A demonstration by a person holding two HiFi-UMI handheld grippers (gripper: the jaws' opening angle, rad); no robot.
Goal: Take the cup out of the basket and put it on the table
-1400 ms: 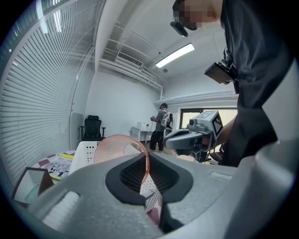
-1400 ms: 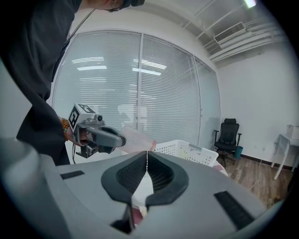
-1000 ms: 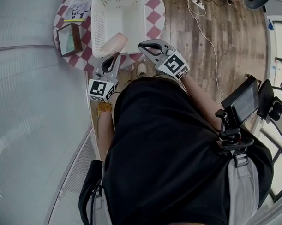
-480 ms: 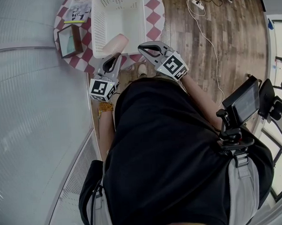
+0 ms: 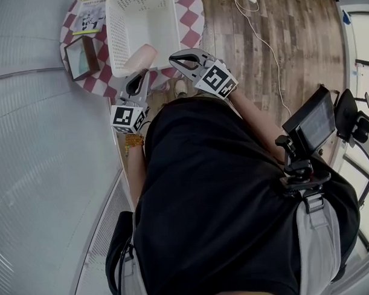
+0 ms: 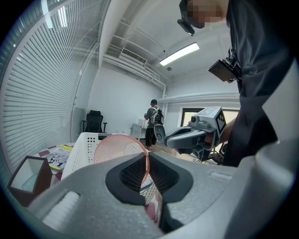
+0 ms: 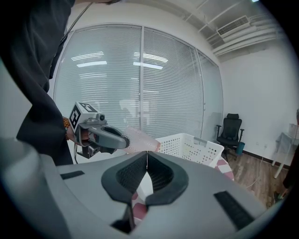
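My left tool point(image 5: 136, 85) pinches the pink cup point(image 5: 140, 56) by its rim — basket point(image 5: 116, 31) at twelve o'clock — right tool point(image 5: 175, 58) closed, empty.

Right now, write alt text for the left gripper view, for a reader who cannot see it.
The left gripper is shut on the rim of a translucent pink cup, in front of a white perforated basket. At right, the right gripper points in, shut and empty; a person stands far back in the room.
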